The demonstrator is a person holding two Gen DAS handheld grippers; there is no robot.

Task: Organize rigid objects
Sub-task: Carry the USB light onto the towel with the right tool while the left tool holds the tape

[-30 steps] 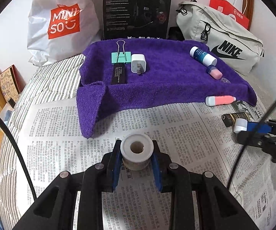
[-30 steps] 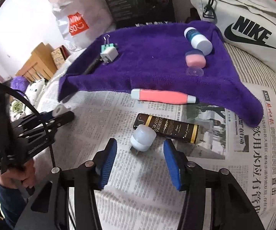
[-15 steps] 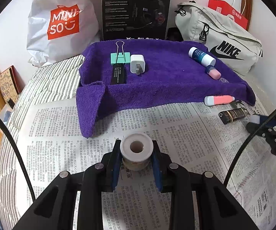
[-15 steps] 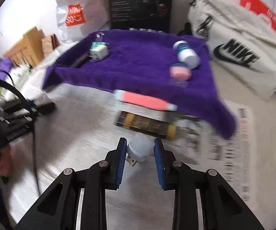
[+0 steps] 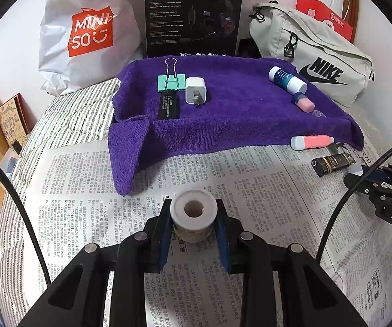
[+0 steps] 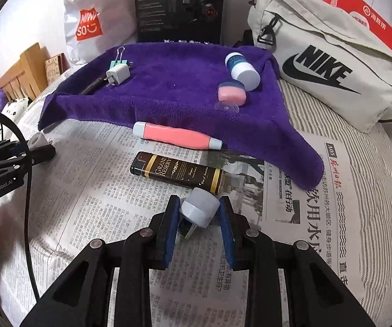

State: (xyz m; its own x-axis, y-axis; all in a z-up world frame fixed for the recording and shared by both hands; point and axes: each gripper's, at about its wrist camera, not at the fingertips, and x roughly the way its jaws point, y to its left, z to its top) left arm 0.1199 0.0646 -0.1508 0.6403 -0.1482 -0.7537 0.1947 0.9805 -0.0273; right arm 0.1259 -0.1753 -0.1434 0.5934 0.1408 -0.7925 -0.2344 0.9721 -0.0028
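My left gripper (image 5: 193, 218) is shut on a white tape roll (image 5: 193, 212), held over the newspaper. My right gripper (image 6: 200, 212) is shut on a small white USB night light (image 6: 199, 208), its plug pointing down-left, just in front of a black lighter (image 6: 178, 172). A pink pen (image 6: 176, 136) lies at the edge of the purple towel (image 6: 168, 90). On the towel lie a green binder clip (image 5: 170, 81), a white charger (image 5: 195, 90), a blue-and-white bottle (image 6: 241, 67) and a pink jar (image 6: 231, 94).
Newspaper (image 5: 250, 190) covers the striped bed. At the back stand a Miniso bag (image 5: 87, 32), a black headset box (image 5: 193, 13) and a grey Nike bag (image 6: 329, 68). The left gripper also shows at the left edge of the right wrist view (image 6: 13, 155).
My right gripper closed on the night light, which lay between open jaws a second ago, and swung rightward with it. The left gripper still holds the tape roll, barely moved.
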